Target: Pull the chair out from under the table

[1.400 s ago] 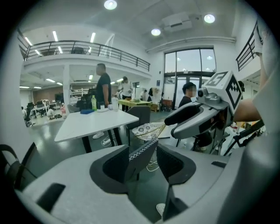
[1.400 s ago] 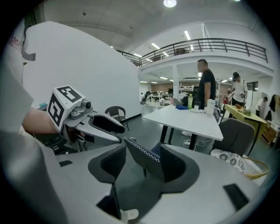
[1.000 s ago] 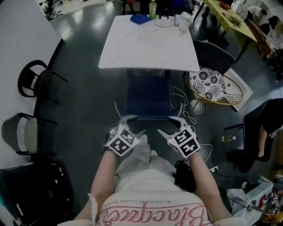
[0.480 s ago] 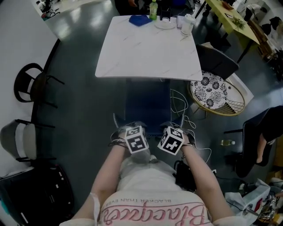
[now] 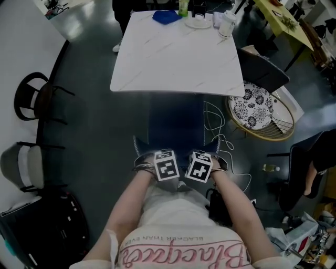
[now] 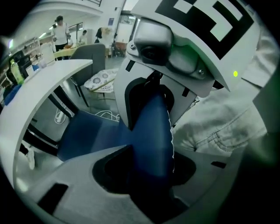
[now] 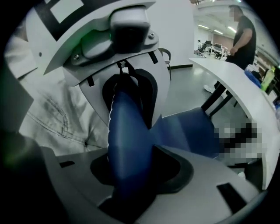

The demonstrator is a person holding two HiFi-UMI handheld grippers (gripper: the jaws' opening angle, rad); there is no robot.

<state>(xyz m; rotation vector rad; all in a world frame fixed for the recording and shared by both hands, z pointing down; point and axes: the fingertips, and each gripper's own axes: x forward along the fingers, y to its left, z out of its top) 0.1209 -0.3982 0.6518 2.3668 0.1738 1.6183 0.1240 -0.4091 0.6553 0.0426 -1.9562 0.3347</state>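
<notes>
Just ahead of the person's pale trousers, the left gripper and right gripper sit side by side, pointing steeply down over the top of the blue chair back; each claw is closing with that edge between its jaws, a dark gap showing beside it; the chair stands tucked in, its seat partly beneath the white table; a blue cloth and a green bottle sit at the table's far edge.

Past your left gripper, closing around the chair back, the white table stands; blue cloth, green bottle, plate, white cup line its far edge.
</notes>
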